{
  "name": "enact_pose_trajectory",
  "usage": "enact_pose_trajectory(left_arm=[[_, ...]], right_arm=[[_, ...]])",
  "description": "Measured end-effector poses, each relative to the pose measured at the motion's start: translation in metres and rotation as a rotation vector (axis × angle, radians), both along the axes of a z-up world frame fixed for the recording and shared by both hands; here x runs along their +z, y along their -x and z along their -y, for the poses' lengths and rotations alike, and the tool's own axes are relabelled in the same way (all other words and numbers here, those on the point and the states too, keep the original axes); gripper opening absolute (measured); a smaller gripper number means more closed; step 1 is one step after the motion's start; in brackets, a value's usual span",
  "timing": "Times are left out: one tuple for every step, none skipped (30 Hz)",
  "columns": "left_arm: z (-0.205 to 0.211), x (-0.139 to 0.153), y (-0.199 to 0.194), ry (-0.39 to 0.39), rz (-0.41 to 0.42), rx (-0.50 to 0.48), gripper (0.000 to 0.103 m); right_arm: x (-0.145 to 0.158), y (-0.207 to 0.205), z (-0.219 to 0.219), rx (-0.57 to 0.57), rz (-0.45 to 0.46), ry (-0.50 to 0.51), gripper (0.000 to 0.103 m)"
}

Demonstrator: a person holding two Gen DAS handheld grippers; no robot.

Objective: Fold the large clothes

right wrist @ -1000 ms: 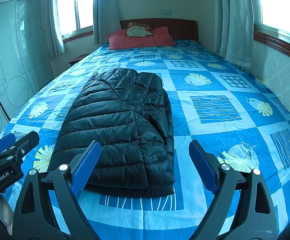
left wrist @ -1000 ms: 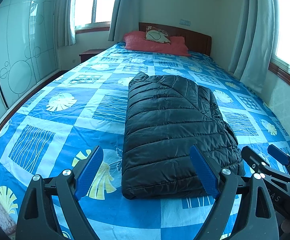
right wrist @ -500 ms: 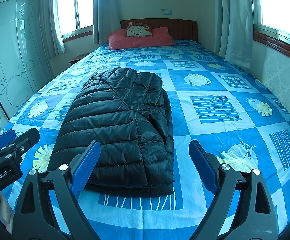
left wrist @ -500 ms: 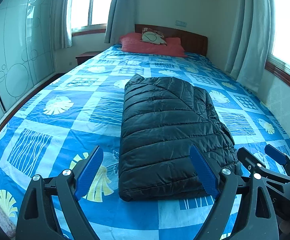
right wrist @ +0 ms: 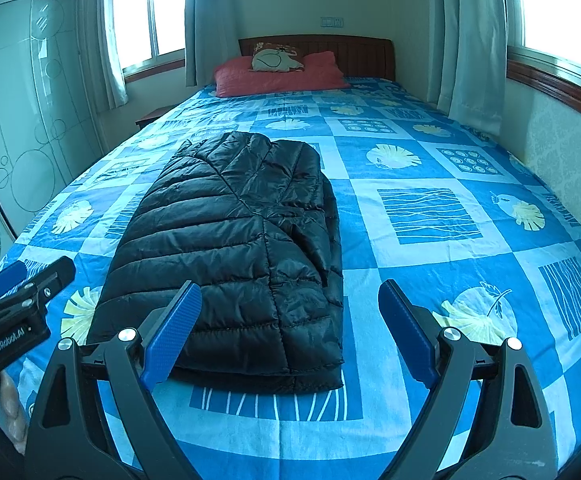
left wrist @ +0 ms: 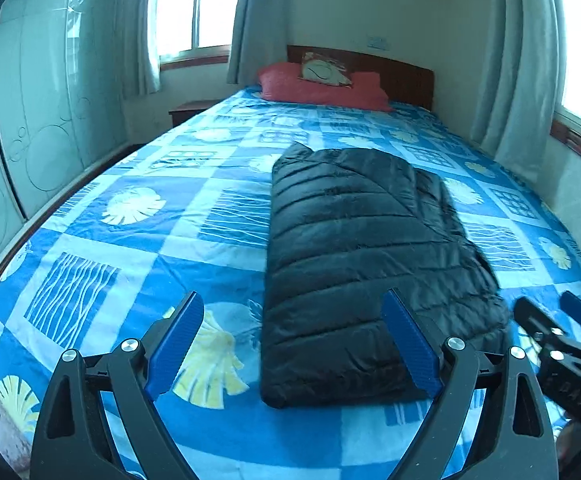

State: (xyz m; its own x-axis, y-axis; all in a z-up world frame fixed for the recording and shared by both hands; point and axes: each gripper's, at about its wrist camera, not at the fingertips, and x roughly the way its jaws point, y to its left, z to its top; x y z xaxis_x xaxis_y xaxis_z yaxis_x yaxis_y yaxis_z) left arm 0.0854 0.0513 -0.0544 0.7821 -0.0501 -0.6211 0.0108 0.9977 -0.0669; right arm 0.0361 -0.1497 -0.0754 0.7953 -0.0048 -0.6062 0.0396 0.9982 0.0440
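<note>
A black quilted puffer jacket [left wrist: 354,264] lies folded into a long rectangle on the blue patterned bedspread [left wrist: 138,248]; it also shows in the right wrist view [right wrist: 242,248]. My left gripper [left wrist: 292,348] is open and empty, held above the bed's near end over the jacket's near left corner. My right gripper [right wrist: 290,328] is open and empty, held above the jacket's near right corner. Each gripper shows in the other's view: the right one [left wrist: 562,332] at the right edge, the left one [right wrist: 18,292] at the left edge.
Red pillows [right wrist: 278,74] and a wooden headboard [right wrist: 362,52] are at the bed's far end. A glass wardrobe [left wrist: 50,100] stands on the left. A wall with curtains [right wrist: 470,40] and a window sill runs along the right. A nightstand [left wrist: 188,110] is beside the bed.
Both grippers have stayed open and empty. The left wrist view has drifted back and tilted a little, so the jacket sits slightly further right in it. The jacket has not moved.
</note>
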Motion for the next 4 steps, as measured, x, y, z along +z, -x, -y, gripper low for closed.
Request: enact_pose_trajectory(left_arm=[[-0.003, -0.003, -0.004, -0.001, -0.014, -0.005, 0.089], [-0.009, -0.008, -0.011, 0.000, -0.044, 0.000, 0.089], [-0.016, -0.014, -0.016, 0.007, -0.066, 0.014, 0.089], [-0.025, -0.019, -0.021, 0.015, -0.084, 0.035, 0.089]], right_arm=[[-0.001, -0.001, 0.003, -0.005, -0.001, 0.001, 0.090], [-0.003, -0.002, 0.009, -0.014, -0.003, 0.004, 0.090], [-0.005, -0.004, 0.016, -0.027, -0.006, 0.009, 0.090], [-0.008, -0.006, 0.026, -0.047, -0.011, 0.018, 0.090]])
